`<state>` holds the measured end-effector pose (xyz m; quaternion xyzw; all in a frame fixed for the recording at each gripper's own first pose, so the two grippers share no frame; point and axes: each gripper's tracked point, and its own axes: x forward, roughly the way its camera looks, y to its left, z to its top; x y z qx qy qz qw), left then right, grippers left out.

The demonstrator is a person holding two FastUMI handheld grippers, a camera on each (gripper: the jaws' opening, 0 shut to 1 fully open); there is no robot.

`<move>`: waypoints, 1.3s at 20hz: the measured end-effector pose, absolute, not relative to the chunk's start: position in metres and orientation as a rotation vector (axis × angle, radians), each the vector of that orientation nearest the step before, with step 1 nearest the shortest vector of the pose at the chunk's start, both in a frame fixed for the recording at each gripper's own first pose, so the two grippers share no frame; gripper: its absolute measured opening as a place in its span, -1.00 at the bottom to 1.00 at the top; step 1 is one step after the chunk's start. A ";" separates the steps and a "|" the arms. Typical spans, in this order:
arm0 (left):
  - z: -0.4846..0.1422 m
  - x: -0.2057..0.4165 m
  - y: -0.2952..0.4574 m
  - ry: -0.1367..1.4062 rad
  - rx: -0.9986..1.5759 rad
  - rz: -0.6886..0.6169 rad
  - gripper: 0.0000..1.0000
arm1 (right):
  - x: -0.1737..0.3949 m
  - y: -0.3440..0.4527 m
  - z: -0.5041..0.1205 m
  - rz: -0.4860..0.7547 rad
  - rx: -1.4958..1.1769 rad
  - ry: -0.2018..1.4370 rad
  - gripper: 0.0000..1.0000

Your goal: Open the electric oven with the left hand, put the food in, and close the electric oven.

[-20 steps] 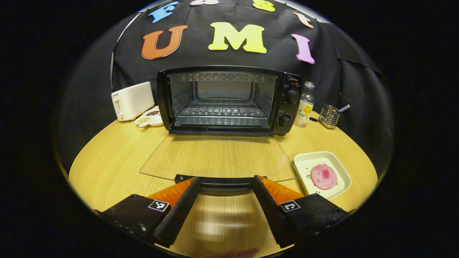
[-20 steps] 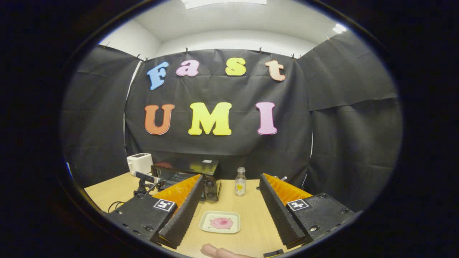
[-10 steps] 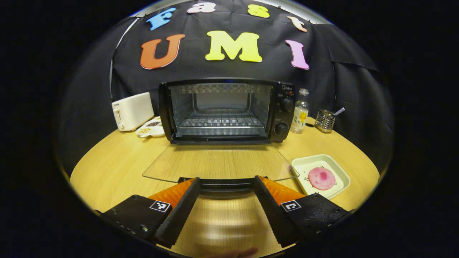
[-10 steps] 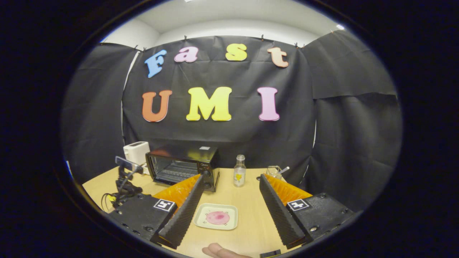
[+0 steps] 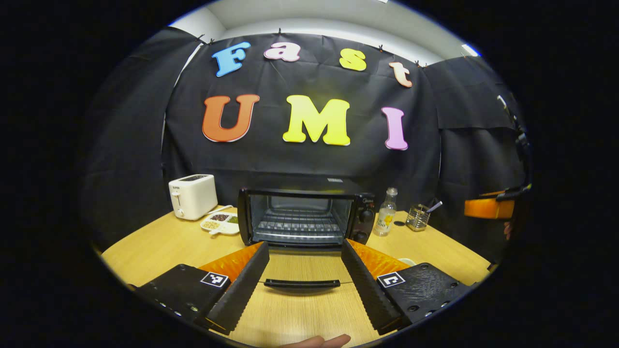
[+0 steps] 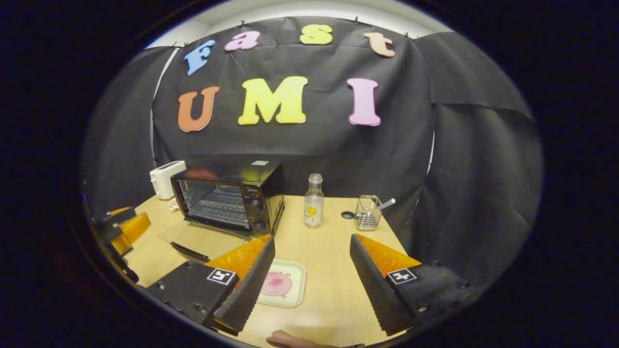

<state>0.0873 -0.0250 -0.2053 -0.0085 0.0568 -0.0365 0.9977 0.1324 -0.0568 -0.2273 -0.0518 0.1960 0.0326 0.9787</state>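
On table: oven (image 5: 304,217) door down | left gripper (image 5: 302,285) spread | right gripper (image 6: 312,280) spread

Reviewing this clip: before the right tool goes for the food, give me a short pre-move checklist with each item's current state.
1. Black electric oven door open: ok; the glass door lies flat on the light wooden table.
2. Oven wire rack free of items: ok.
3. Left tool off the black door handle: ok, fingers apart, handle untouched between them.
4. Right tool open and holding nothing: ok.
5. Pink round food slice on the white square plate, ready to grasp: ok, though the tool's finger partly hides it.
6. Path from plate to oven unobstructed: cannot tell.
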 end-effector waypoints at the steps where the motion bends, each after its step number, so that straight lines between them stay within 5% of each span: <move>1: -0.194 0.084 -0.023 0.092 -0.025 -0.067 0.92 | 0.139 -0.062 -0.239 0.059 -0.102 0.427 0.94; 7: -0.137 0.063 -0.020 -0.005 -0.007 -0.036 0.89 | 0.166 -0.082 -0.316 0.072 -0.055 0.609 0.98; 10: -0.119 0.057 -0.023 -0.042 0.021 -0.026 0.89 | 0.177 -0.080 -0.346 0.095 -0.009 0.676 0.75; 11: -0.116 0.056 -0.025 -0.053 0.029 -0.026 0.89 | 0.180 -0.079 -0.356 0.104 0.008 0.700 0.80; 12: -0.112 0.054 -0.027 -0.060 0.037 -0.028 0.89 | 0.180 -0.076 -0.366 0.113 0.031 0.725 0.58; 21: -0.118 0.056 -0.020 -0.042 0.071 0.002 0.89 | 0.170 -0.042 -0.417 0.241 0.177 0.920 -0.05; 23: -0.121 0.054 -0.018 -0.032 0.075 0.010 0.89 | 0.164 -0.041 -0.436 0.259 0.215 0.995 -0.51; 24: -0.122 0.053 -0.017 -0.030 0.077 0.015 0.89 | 0.170 -0.038 -0.432 0.275 0.278 0.971 -1.00; 26: -0.123 0.052 -0.013 -0.028 0.081 0.025 0.89 | 0.173 -0.034 -0.436 0.328 0.412 1.017 -0.96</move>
